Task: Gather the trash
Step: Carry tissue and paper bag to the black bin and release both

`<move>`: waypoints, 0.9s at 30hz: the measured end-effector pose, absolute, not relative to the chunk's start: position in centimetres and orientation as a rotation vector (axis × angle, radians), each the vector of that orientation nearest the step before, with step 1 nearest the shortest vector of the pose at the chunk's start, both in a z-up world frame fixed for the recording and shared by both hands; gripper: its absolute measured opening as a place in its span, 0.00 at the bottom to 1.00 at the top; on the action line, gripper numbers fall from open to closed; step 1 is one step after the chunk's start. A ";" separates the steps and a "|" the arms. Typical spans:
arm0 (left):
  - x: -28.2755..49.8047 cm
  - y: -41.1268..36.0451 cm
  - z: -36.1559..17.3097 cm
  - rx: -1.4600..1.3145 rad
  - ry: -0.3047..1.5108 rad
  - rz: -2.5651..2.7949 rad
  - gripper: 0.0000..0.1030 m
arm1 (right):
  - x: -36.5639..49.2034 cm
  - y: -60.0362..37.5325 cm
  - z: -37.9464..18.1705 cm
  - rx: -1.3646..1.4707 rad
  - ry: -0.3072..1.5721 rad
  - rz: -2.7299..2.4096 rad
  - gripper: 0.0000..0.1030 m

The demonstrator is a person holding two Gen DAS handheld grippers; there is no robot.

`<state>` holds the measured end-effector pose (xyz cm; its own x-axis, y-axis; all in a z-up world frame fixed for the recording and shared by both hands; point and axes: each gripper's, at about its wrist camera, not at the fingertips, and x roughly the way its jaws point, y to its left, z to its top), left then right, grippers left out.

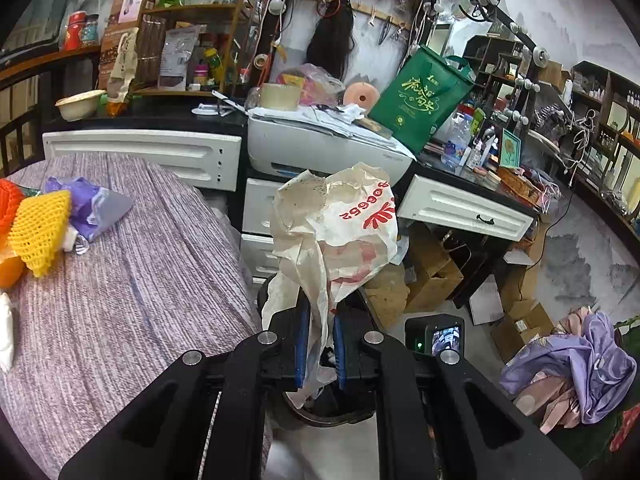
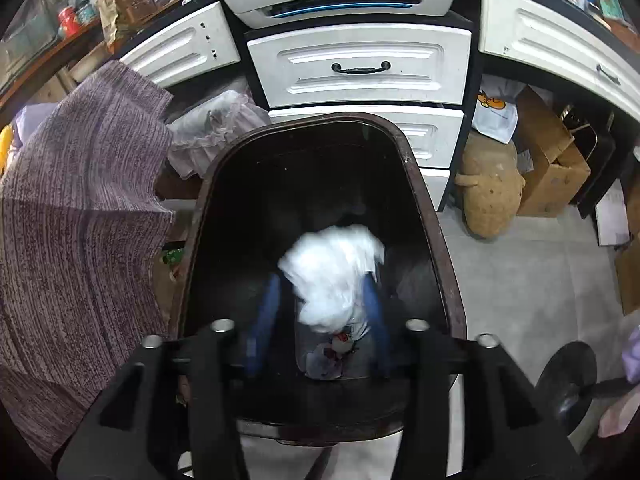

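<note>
A: Low in the centre of the left wrist view, what does the left gripper [image 1: 319,350] have?

B: Its blue pads [image 1: 301,344] are clamped on a crumpled white plastic bag with red print [image 1: 336,232]; the bag billows upward to mid-frame. Left of it lies a purple striped bedcover [image 1: 132,280], with yellow foam netting [image 1: 38,230] at the left edge. A white printer [image 1: 320,148] sits above centre.

A: And the right wrist view?

B: Centre frame, a dark brown trash bin [image 2: 424,184] opens beneath the right gripper [image 2: 320,320]. Its fingers stand apart, a blurred white plastic wad [image 2: 334,272] between them, inside the bin's mouth. Whether the pads touch it, I cannot tell. White drawers [image 2: 360,66] fill the top.
</note>
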<state>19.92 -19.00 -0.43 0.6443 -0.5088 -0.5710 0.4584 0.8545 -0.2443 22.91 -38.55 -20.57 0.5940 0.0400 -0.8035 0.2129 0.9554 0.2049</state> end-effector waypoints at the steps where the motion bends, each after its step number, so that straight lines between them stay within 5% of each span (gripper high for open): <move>1: 19.9 -19.2 -0.6 -0.077 0.678 -0.555 0.11 | 22.6 -38.7 -20.3 0.303 0.923 -0.101 0.58; 27: 22.7 -28.8 -11.2 0.129 0.966 -0.600 0.11 | 13.9 -46.9 -14.2 0.389 0.756 -0.274 0.63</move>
<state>22.69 -28.78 -11.19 0.4210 -0.4213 -0.8033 0.5329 0.8315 -0.1568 13.95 -46.93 -14.23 0.6975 -0.1012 -0.7094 0.3765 0.8941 0.2426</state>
